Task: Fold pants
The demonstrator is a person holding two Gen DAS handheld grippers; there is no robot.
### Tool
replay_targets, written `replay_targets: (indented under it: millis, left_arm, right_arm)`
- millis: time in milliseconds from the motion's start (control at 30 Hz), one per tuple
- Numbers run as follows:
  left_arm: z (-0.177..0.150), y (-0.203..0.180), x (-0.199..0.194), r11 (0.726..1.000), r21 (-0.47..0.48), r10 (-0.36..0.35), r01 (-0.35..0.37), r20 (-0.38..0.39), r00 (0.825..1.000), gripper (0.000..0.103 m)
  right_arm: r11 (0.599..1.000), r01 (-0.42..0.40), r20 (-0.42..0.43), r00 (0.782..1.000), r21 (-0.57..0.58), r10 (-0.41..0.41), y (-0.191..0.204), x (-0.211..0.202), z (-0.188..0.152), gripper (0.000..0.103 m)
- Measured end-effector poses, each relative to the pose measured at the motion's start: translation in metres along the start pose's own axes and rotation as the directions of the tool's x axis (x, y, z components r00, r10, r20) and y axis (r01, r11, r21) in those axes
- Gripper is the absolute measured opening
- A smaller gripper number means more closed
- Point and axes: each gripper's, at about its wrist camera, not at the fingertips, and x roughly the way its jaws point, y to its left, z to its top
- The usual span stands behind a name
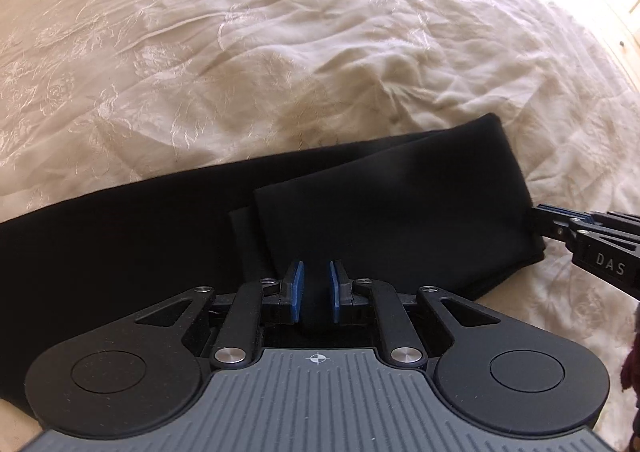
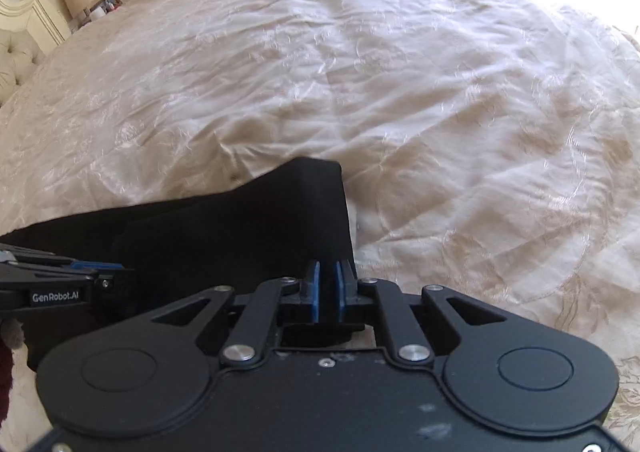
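The black pants (image 1: 360, 212) lie along the near edge of the bed, on the cream bedspread (image 1: 280, 32), and one end is already turned back over the rest, so you see a shorter upper layer with its cuff edge lying on the longer lower one. The folded end points to your right side.

Your left gripper (image 1: 316, 292) has its blue pads close together with dark cloth standing between them — it seems to pinch the near edge of the pants. Your right gripper (image 2: 327, 288) looks the same: the pads are almost together and black fabric fills the narrow gap, near the folded corner. How many layers each one holds, I cannot tell, because the cloth is all black and shows no detail.

This is the main risk. If one gripper holds only the top layer, a lift will separate the layers and the fold will open. If you move the two hands at different height or speed, the cloth between them will twist, and the edges will not meet. The bedspread is wrinkled and soft, so a dragged lower layer could bunch up under the pants — better to lift clearly before you carry across.
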Motion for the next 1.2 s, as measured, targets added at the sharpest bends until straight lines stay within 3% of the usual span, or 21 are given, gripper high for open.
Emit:
replay_targets:
  millis: [67, 200, 367, 467, 600, 667, 767, 833, 933, 1200]
  left_arm:
    - [-0.005, 0.005, 0.007, 1.0, -0.001, 0.03, -0.03, -0.009, 1.0, 0.024]
    - [-0.005, 0.01, 0.006, 0.999, -0.051, 0.016, -0.017, -0.014, 1.0, 0.025]
    - [-0.001, 0.005, 0.007, 0.998, -0.044, 0.038, -0.039, -0.018, 0.999, 0.025]
    - [-0.003, 0.006, 0.009, 0.998, -0.05, 0.039, -0.04, -0.012, 0.999, 0.025]
    - [-0.005, 0.005, 0.008, 0.999, -0.033, 0.035, -0.035, 0.002, 0.999, 0.025]
    - [-0.006, 0.005, 0.007, 0.999, -0.019, 0.032, -0.032, 0.004, 0.999, 0.026]
    - [-0.005, 0.005, 0.0, 0.999, -0.016, 0.03, -0.03, 0.004, 1.0, 0.026]
    - [-0.007, 0.006, -0.01, 0.999, -0.017, 0.041, -0.041, 0.013, 0.999, 0.026]
    - [-0.017, 0.012, -0.026, 0.998, -0.026, 0.062, -0.062, 0.025, 0.998, 0.026]
    - [-0.08, 0.037, -0.063, 0.985, -0.156, 0.07, -0.074, -0.03, 0.997, 0.026]
  right_arm:
    - [0.999, -0.012, -0.045, 0.999, -0.048, 0.01, 0.002, 0.009, -0.009, 0.01]
    - [0.998, -0.032, -0.055, 0.998, -0.052, 0.029, 0.002, 0.003, -0.006, 0.01]
    - [0.996, -0.056, 0.071, 0.996, -0.075, 0.062, 0.008, -0.016, 0.026, 0.011]
    - [0.994, -0.084, 0.048, 0.995, -0.069, 0.087, 0.012, 0.009, 0.047, 0.011]
    - [0.999, -0.024, -0.091, 0.996, -0.043, 0.02, 0.008, 0.061, 0.048, 0.004]
    - [0.999, -0.033, -0.067, 0.997, -0.004, 0.033, 0.002, 0.065, 0.045, 0.002]
    - [0.999, -0.038, -0.063, 0.997, 0.007, 0.038, 0.002, 0.058, 0.048, 0.004]
    - [0.999, -0.043, -0.043, 0.998, 0.018, 0.044, 0.002, 0.047, 0.049, 0.013]
    - [0.997, -0.063, 0.007, 0.998, 0.033, 0.063, 0.003, 0.021, 0.046, 0.014]
    - [0.987, -0.159, 0.023, 0.987, 0.037, 0.158, 0.029, -0.032, 0.005, 0.016]
